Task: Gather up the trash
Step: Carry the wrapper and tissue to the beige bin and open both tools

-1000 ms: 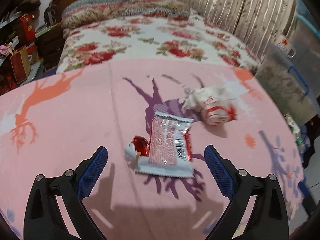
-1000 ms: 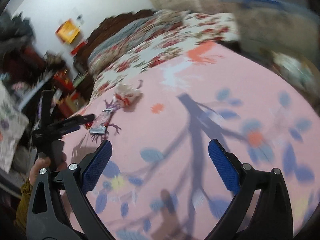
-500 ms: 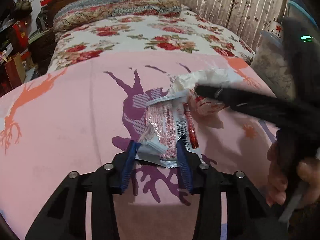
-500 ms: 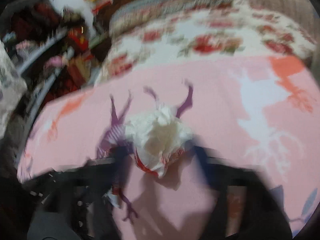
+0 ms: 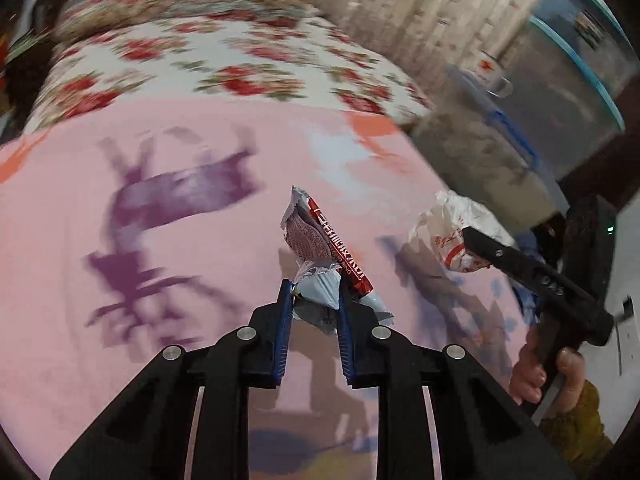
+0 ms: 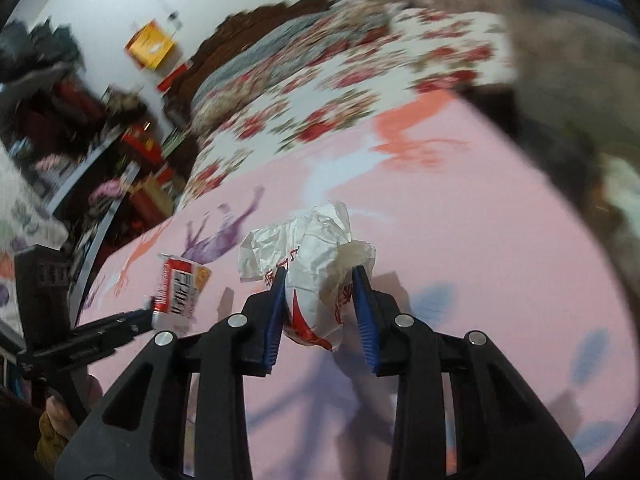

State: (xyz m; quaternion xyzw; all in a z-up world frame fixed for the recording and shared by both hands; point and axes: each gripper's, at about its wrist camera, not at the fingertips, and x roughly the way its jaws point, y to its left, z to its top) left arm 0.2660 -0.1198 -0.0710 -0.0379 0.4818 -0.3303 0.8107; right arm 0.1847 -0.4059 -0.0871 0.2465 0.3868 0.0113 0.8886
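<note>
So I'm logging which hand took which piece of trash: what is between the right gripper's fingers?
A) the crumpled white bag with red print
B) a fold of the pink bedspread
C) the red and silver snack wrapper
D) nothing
A: in the right wrist view the right gripper is closing its blue pads on the crumpled white bag, lifted off the pink bedspread.

Pink sheet (image 5: 192, 288) open; bins (image 5: 520, 152) rt.
</note>
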